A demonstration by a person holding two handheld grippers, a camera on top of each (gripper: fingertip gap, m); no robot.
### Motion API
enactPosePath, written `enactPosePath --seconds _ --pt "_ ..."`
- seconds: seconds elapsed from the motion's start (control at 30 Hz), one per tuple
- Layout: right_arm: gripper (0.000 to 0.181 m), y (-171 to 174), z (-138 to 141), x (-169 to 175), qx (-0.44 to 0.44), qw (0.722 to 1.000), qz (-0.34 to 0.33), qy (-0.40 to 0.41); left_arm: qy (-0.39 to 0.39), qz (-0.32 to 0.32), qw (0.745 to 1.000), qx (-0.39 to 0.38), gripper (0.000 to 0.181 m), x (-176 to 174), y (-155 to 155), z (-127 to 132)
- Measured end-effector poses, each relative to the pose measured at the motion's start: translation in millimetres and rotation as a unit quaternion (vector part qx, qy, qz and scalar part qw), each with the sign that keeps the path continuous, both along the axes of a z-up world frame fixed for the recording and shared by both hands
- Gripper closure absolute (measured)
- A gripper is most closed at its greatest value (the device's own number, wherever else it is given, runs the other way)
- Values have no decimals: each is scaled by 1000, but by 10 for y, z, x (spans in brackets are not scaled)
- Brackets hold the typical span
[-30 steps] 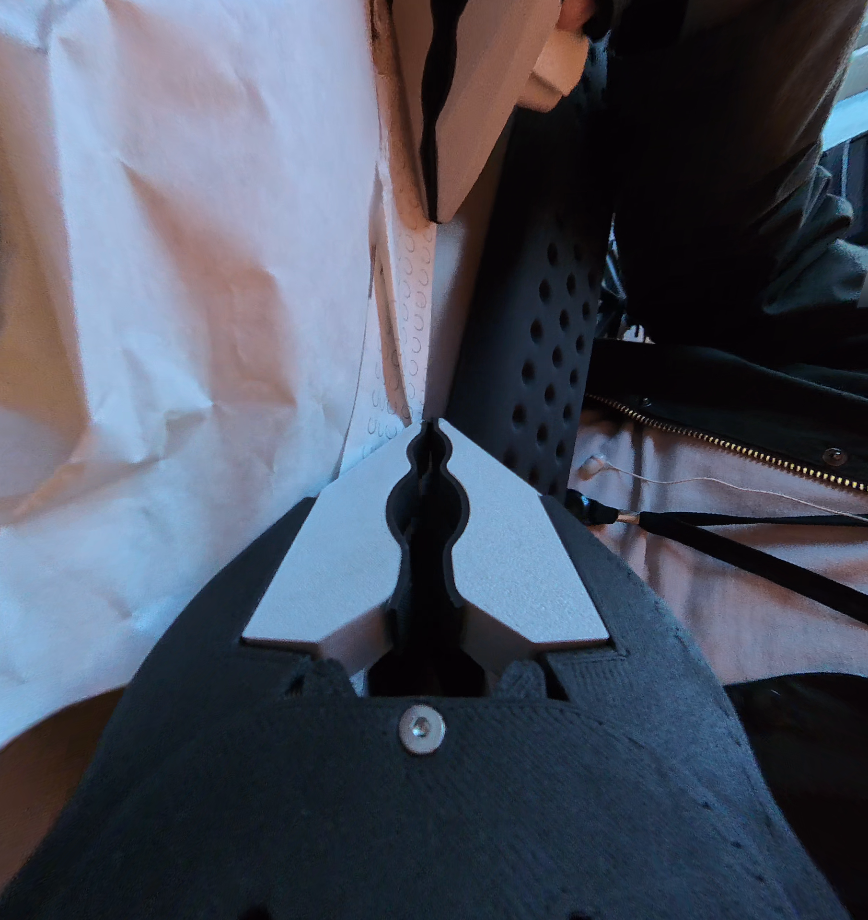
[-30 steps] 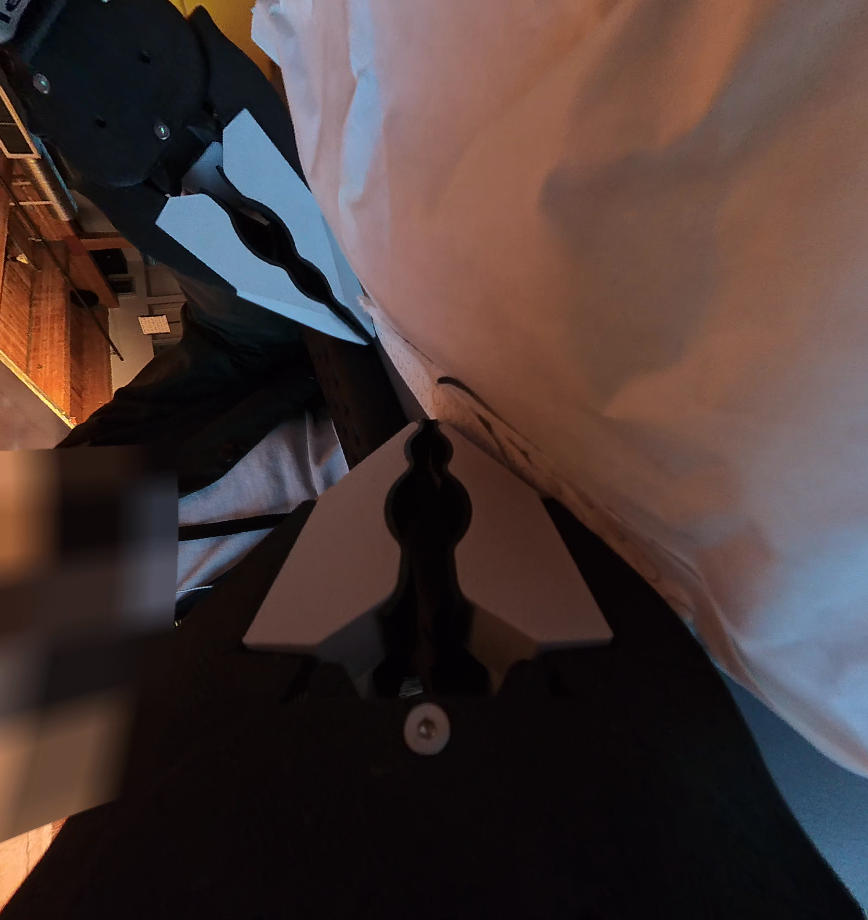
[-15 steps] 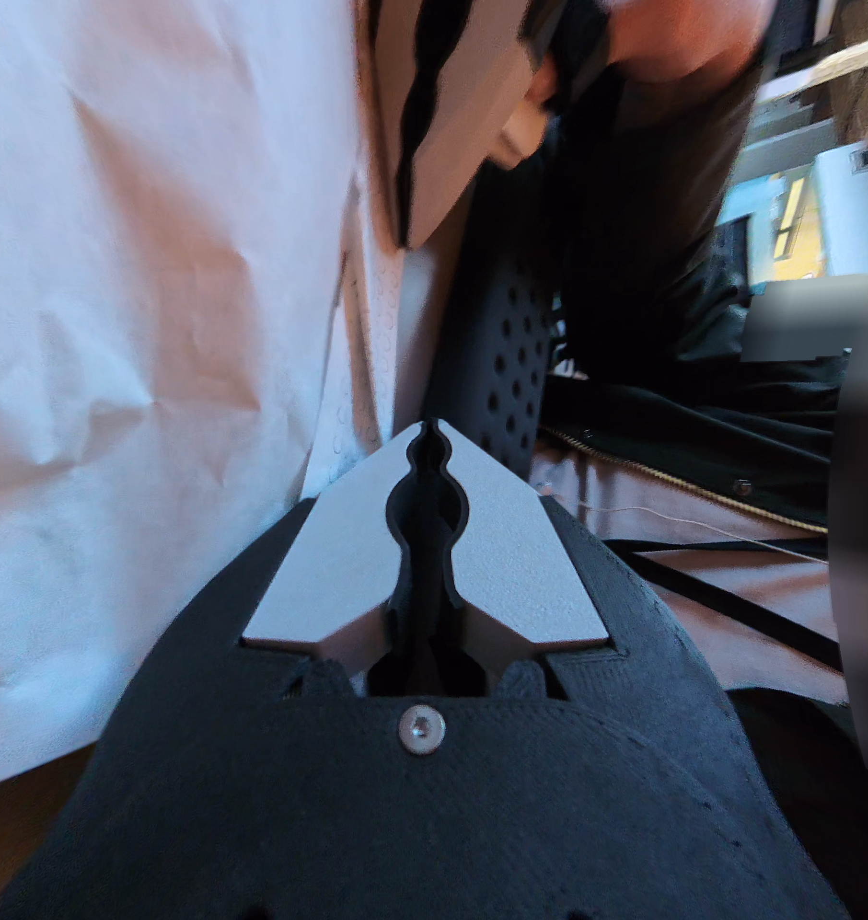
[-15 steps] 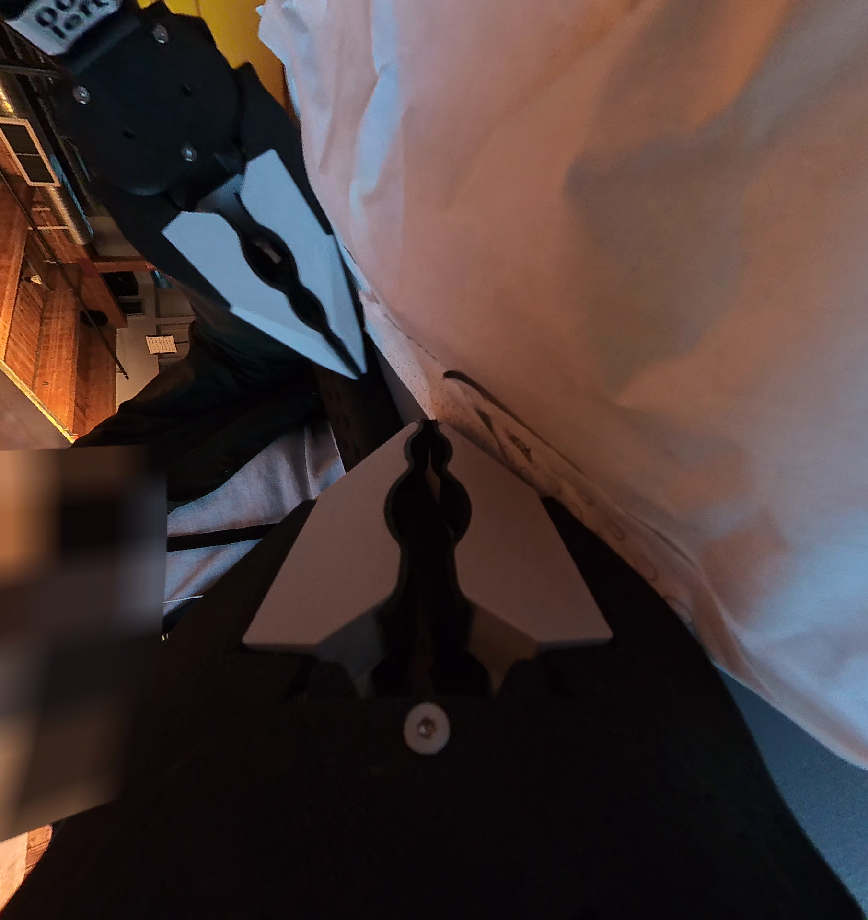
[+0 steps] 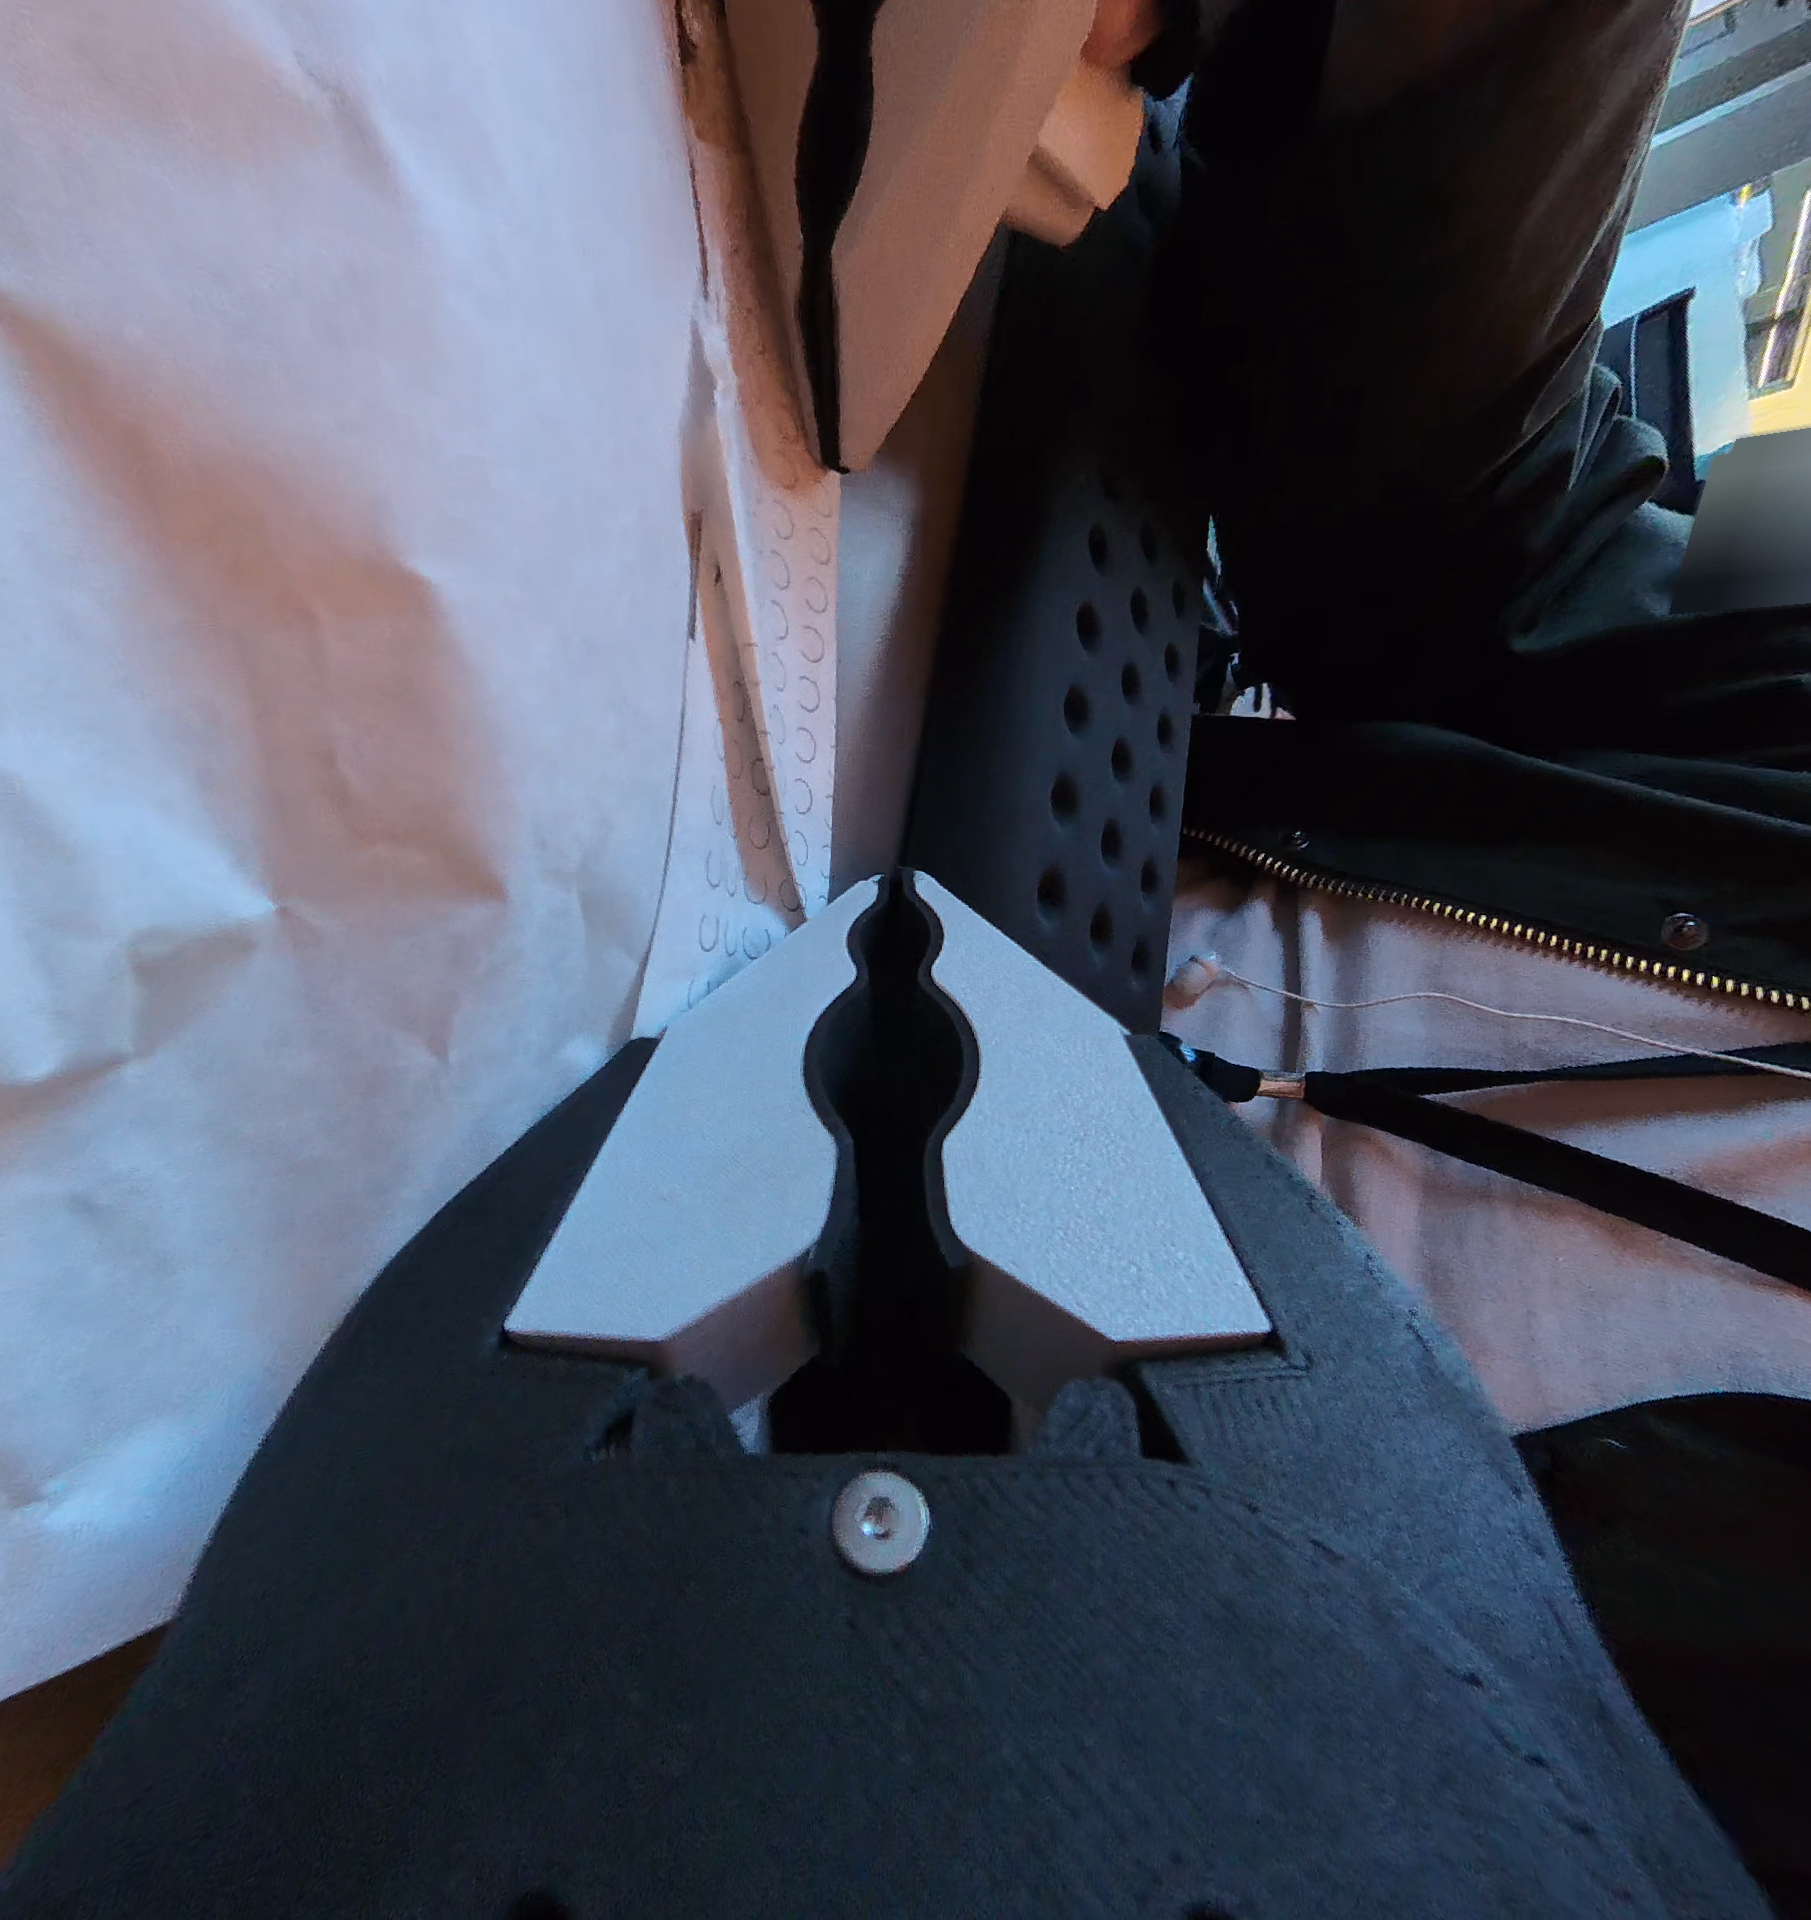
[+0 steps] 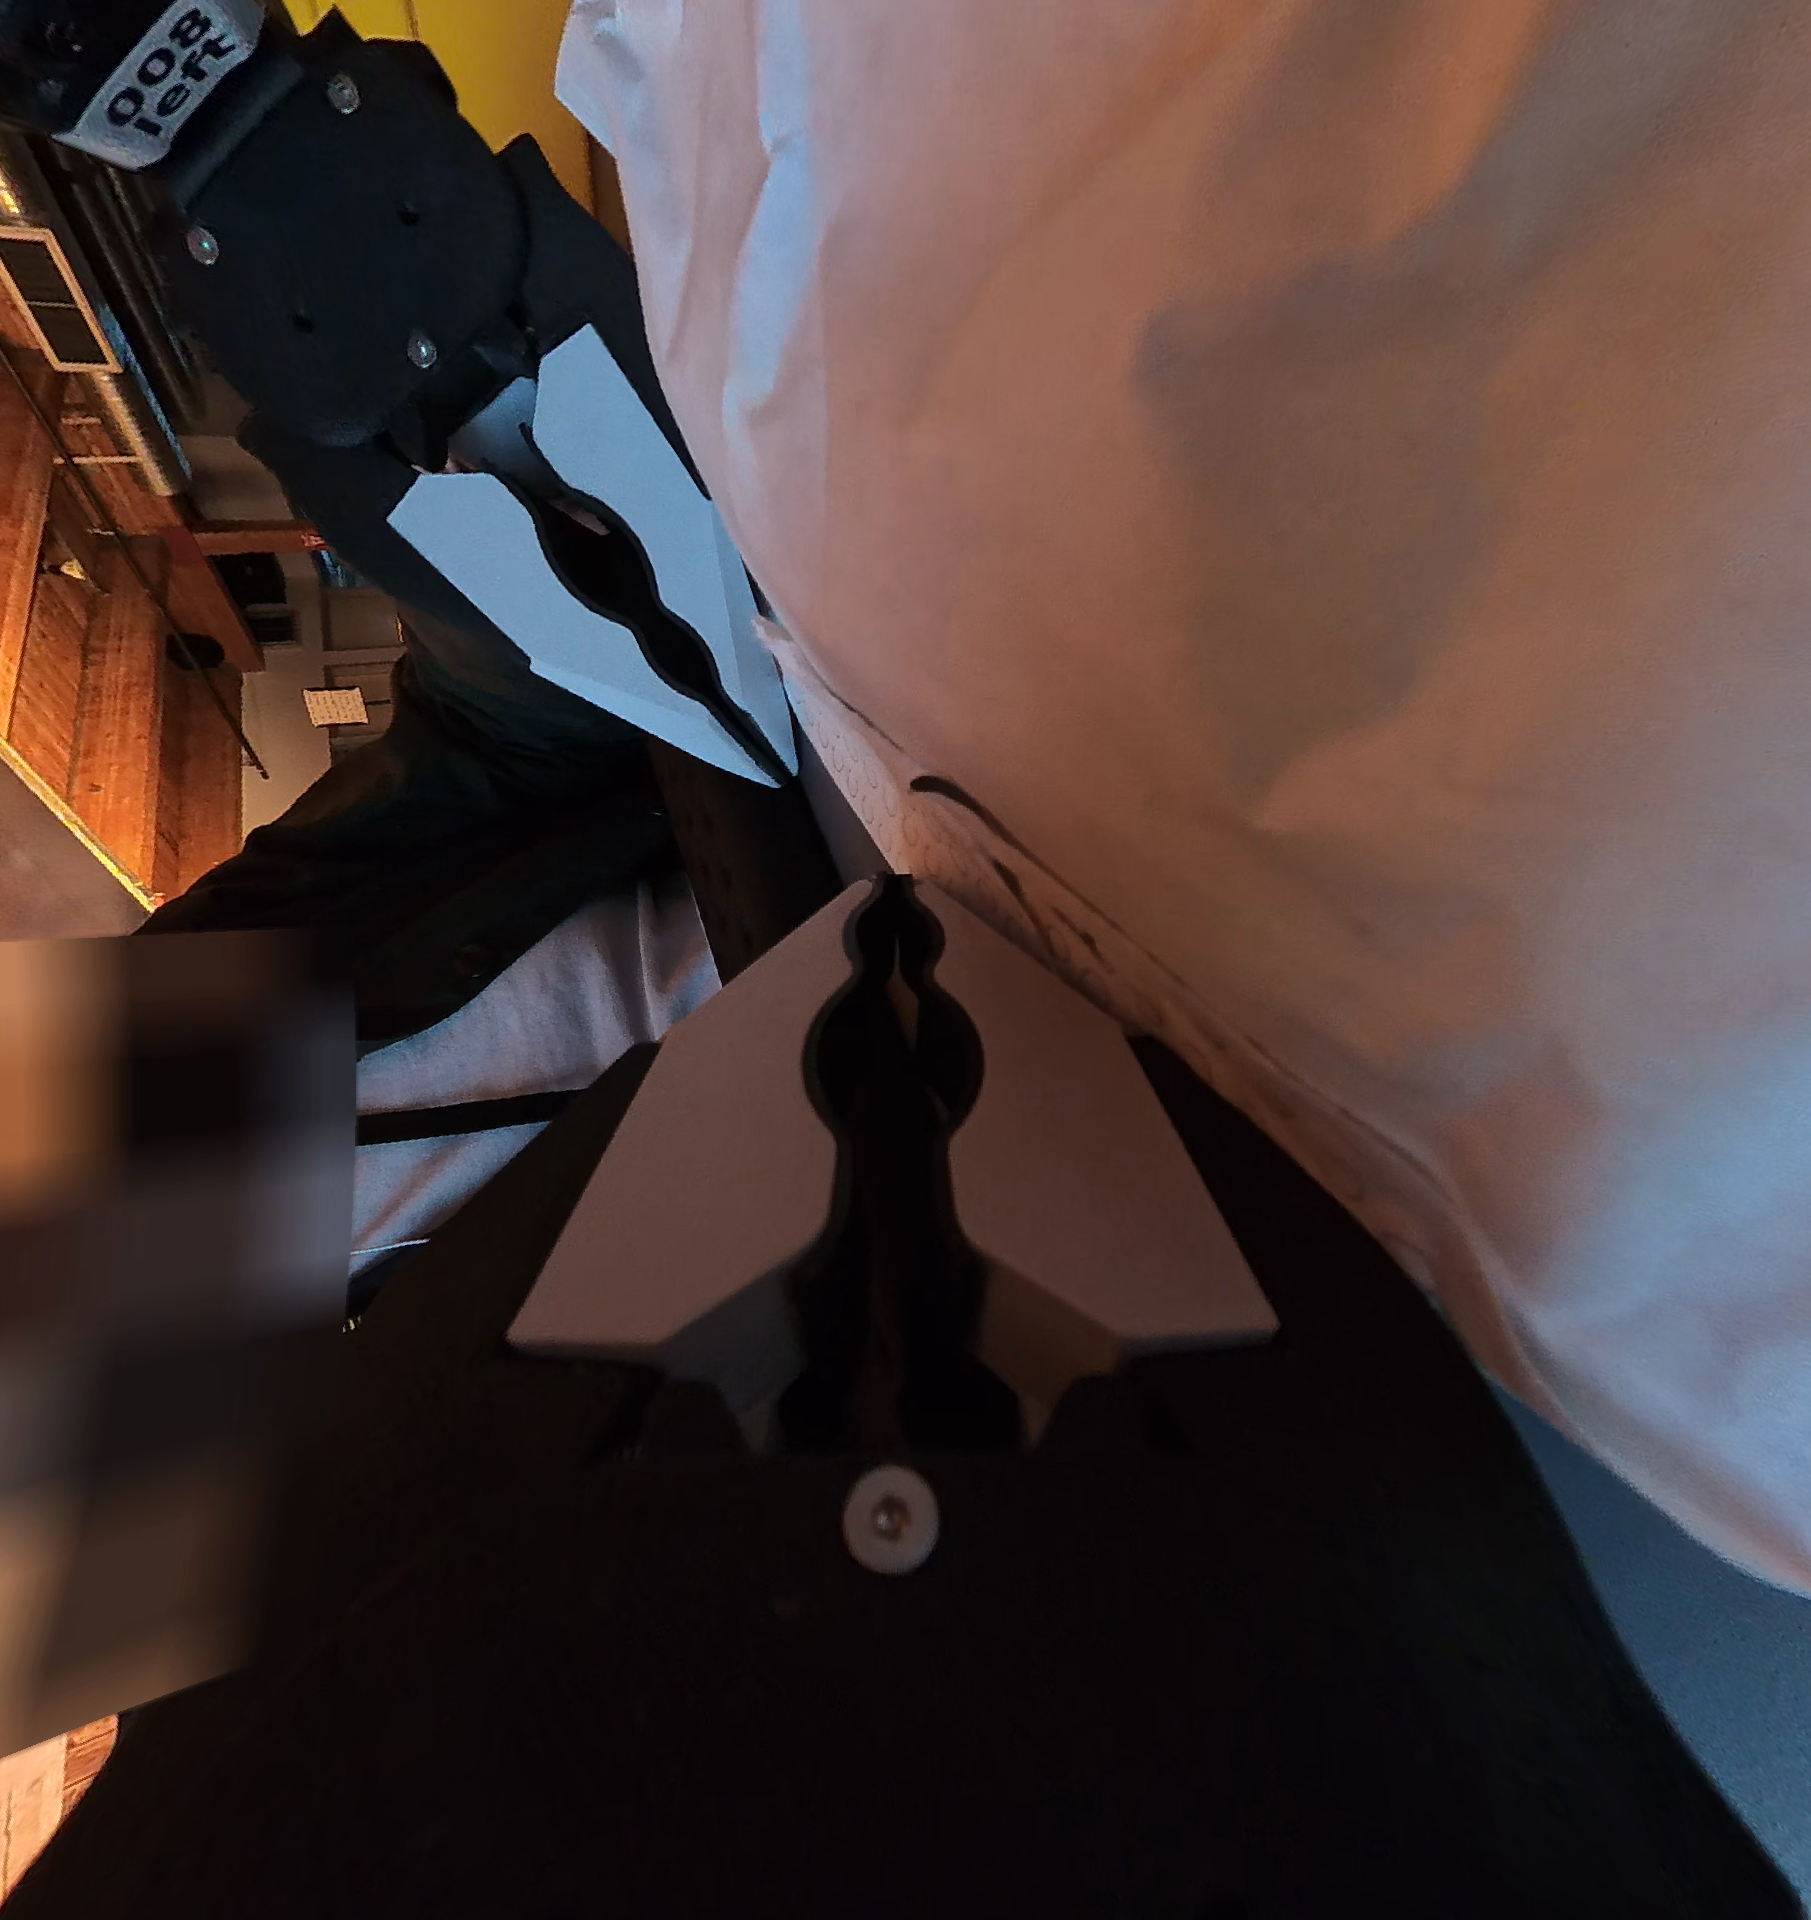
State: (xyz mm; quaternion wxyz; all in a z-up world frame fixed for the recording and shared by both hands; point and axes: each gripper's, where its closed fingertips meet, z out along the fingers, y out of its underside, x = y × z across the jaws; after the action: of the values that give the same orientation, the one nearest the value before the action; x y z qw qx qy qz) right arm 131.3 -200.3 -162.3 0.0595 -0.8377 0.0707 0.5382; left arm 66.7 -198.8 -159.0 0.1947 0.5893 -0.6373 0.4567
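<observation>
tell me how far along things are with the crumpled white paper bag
Done: both grippers sit at the ring-printed edge strip of the crumpled white paper bag. In hand: right gripper is shut on a thin sheet of that strip; left gripper is shut, tips against it. Left: cannot tell from these views.

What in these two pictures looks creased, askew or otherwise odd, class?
The white paper bag is crumpled, with creases across its side. Both grippers are shut on its printed top edge: the left gripper and the right gripper pinch it close together, so the bag hangs askew. Nothing looks spilled or torn.
</observation>
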Motion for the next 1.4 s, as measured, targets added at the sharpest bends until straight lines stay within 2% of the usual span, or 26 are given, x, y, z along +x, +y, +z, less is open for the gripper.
enactPosePath --seconds 0.4,0.7,0.87,1.0,1.1,1.4 --pt "181 5 -6 22 -3 1000 4 -3 -1 -10 1000 -10 181 -46 26 10" --pt "181 78 -2 134 2 1000 -18 -1 23 4 999 -30 181 -218 183 -2" --pt "181 81 -2 135 1 1000 -23 0 -13 68 995 -77 181 -58 292 161" --pt "181 82 -2 134 0 1000 -23 0 -19 79 993 -89 181 122 146 214" --pt "181 82 -1 133 4 1000 -25 -1 10 74 996 -58 181 153 102 59" --pt "181 81 0 130 7 1000 -24 -1 47 56 994 -79 181 -15 121 14"
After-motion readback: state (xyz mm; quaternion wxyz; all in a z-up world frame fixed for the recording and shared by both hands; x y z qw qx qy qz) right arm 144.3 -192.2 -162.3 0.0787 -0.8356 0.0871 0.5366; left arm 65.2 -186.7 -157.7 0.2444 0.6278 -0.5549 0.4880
